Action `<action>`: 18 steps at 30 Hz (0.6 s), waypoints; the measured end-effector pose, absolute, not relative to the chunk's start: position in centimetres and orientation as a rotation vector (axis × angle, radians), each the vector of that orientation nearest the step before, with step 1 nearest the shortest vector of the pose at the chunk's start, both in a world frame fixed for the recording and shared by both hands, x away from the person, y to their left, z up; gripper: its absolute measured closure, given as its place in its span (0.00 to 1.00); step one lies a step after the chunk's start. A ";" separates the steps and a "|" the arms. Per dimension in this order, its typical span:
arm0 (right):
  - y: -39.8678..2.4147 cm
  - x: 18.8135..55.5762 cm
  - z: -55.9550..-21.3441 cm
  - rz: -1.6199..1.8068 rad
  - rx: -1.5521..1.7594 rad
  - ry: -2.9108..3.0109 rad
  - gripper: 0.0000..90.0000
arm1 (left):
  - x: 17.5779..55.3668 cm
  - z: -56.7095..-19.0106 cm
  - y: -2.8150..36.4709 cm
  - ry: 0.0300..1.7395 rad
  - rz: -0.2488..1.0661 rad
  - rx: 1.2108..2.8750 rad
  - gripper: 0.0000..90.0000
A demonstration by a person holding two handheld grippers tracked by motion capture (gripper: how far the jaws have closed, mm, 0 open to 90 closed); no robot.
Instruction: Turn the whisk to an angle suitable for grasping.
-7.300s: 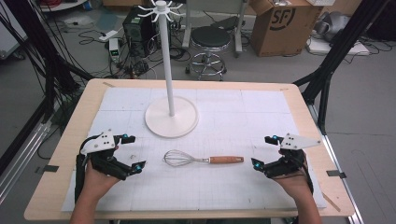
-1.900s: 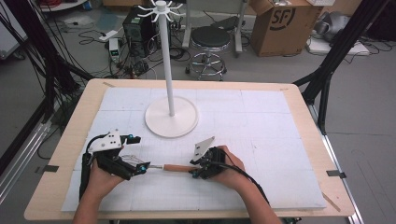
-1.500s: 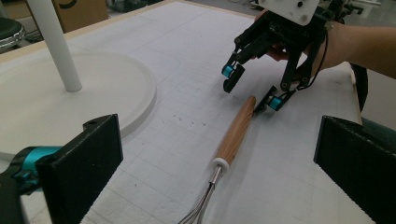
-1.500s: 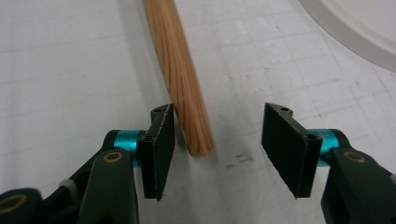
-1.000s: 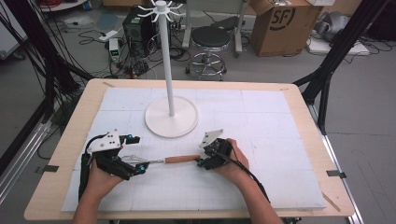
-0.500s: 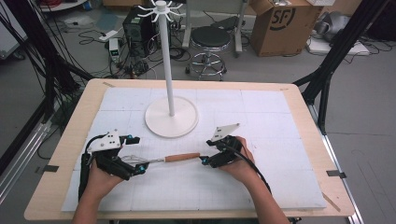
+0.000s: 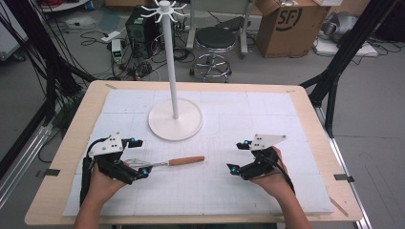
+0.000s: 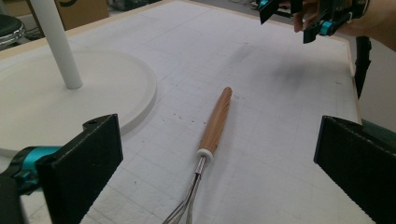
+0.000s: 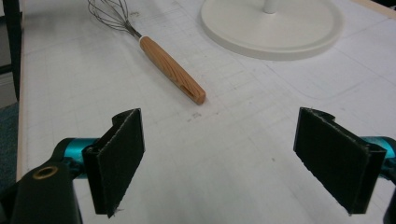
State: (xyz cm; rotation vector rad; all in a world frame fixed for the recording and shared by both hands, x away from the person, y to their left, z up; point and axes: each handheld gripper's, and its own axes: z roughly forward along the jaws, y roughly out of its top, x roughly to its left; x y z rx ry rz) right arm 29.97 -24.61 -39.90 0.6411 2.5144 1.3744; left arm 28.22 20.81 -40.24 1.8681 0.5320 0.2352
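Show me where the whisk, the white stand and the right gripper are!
whisk (image 7: 186,161): high view, on its wooden handle.
white stand (image 7: 175,125): high view, on its round base.
right gripper (image 7: 239,156): high view, midway between its open fingertips.

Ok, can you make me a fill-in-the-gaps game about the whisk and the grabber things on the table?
1. The whisk has a handle made of ____.
2. The whisk's wire end lies between the open jaws of the ____ gripper.
3. The right gripper has its jaws ____ with nothing between them.
4. The white stand has a base shaped like a ____.

Missing words: wood; left; open; circle
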 end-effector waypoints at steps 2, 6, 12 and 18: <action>-25.0 29.7 -39.9 1.389 0.658 2.506 0.15 | 28.2 -40.3 20.8 0.533 0.237 1.868 0.02; -26.7 29.0 -39.9 1.421 0.665 2.456 0.13 | 28.2 -40.2 20.7 0.533 0.236 1.873 0.02; -28.5 28.5 -39.4 1.510 0.687 2.372 0.09 | 28.1 -40.2 20.7 0.528 0.235 1.872 0.02; -28.5 28.7 -39.7 1.498 0.685 2.362 0.01 | 28.1 -40.2 20.7 0.528 0.238 1.870 0.02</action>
